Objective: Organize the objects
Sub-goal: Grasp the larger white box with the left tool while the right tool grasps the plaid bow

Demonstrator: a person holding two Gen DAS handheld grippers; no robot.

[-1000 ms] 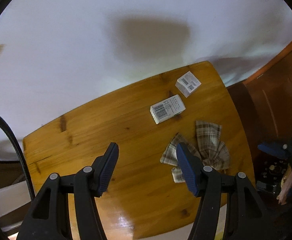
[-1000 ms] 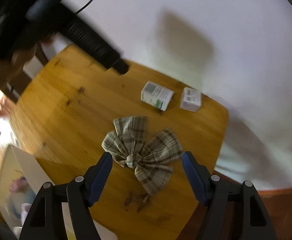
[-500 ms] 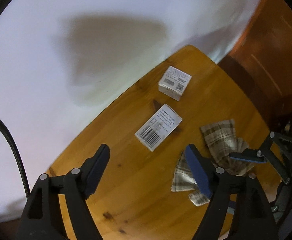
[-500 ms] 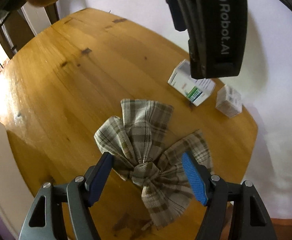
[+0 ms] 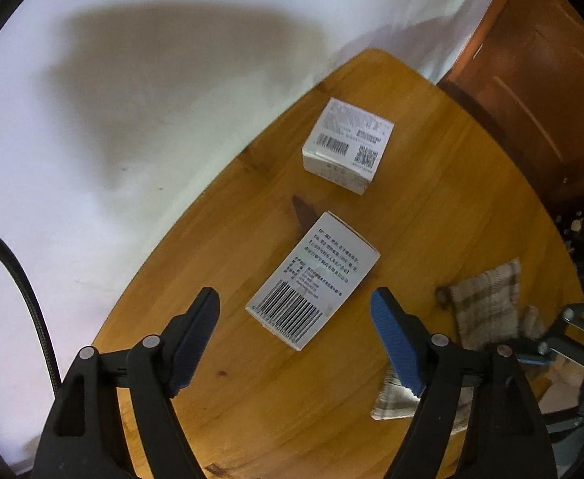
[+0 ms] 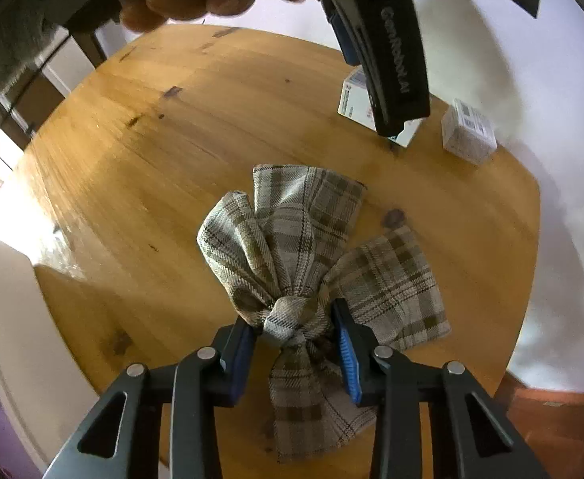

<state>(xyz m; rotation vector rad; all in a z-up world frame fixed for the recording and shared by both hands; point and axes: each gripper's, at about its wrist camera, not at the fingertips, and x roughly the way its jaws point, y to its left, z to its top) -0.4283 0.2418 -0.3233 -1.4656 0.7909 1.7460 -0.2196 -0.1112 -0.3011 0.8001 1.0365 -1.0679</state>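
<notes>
Right hand-held gripper [image 6: 295,343] pinching plaid cloth [image 6: 311,255] knot, left hand-held gripper [image 5: 295,339] spread above barcode box [image 5: 315,279]

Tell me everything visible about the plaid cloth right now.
The plaid cloth is woven fabric in beige, grey and brown checks, tied at its middle into a knot with flaps fanning out like a bow. It lies on the wooden table, near the edge closest to the right gripper, whose blue-padded fingers are shut on the knot. The two boxes lie apart from it.
</notes>
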